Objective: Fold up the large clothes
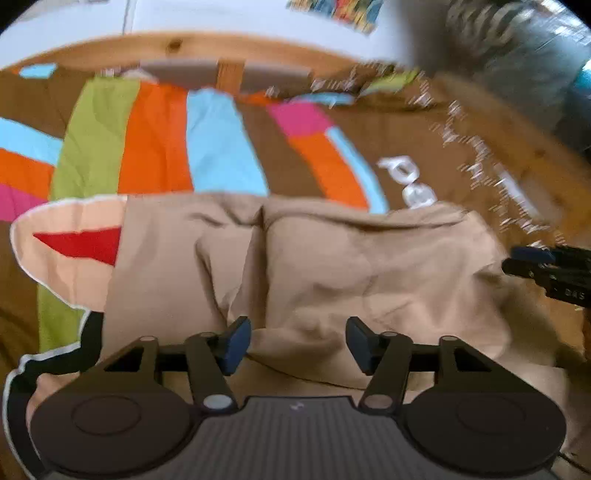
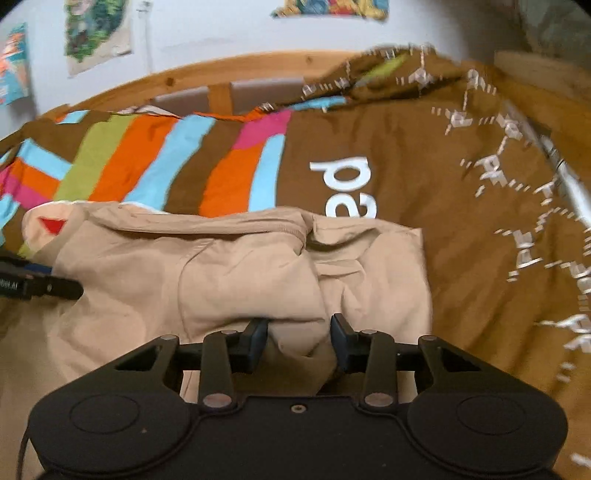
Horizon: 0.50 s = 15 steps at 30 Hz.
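Here the tan garment (image 2: 236, 266) lies crumpled on a brown bedspread (image 2: 461, 229) with bright stripes and white lettering, a wooden bed frame (image 2: 207, 74) and a wall with posters (image 2: 96, 33) behind it. The left gripper (image 1: 295, 345) hovers low over the near edge of the cloth, its jaws standing well apart with a fold bulging between them but no pad pressing on it. The right gripper (image 2: 299, 341) has its jaws partly closed around a bunched lump of the same fabric, which fills the gap and touches both pads.
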Tool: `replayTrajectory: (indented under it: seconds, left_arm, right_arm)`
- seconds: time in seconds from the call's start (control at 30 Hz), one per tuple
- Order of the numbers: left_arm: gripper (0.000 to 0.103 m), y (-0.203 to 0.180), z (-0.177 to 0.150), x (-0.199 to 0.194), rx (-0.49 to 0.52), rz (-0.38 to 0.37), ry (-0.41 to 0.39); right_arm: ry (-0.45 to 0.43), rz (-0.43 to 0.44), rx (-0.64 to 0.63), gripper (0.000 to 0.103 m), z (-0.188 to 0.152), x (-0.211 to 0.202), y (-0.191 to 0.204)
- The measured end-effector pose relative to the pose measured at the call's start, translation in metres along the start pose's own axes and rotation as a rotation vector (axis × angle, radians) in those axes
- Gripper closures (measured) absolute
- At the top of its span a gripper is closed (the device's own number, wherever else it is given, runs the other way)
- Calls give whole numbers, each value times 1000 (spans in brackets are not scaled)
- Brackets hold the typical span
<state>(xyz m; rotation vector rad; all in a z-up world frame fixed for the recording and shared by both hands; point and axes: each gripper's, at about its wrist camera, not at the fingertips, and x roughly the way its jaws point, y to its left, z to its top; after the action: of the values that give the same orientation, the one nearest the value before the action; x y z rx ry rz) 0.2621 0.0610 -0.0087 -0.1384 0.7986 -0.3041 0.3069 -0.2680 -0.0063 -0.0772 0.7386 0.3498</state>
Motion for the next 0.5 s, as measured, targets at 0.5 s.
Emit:
replayTrajectory:
  seconds: [0.5]
  left_arm:
    - [26, -22, 31, 79, 31, 195, 65]
  right_arm:
    - [-112, -43, -380, 52, 7, 55, 61]
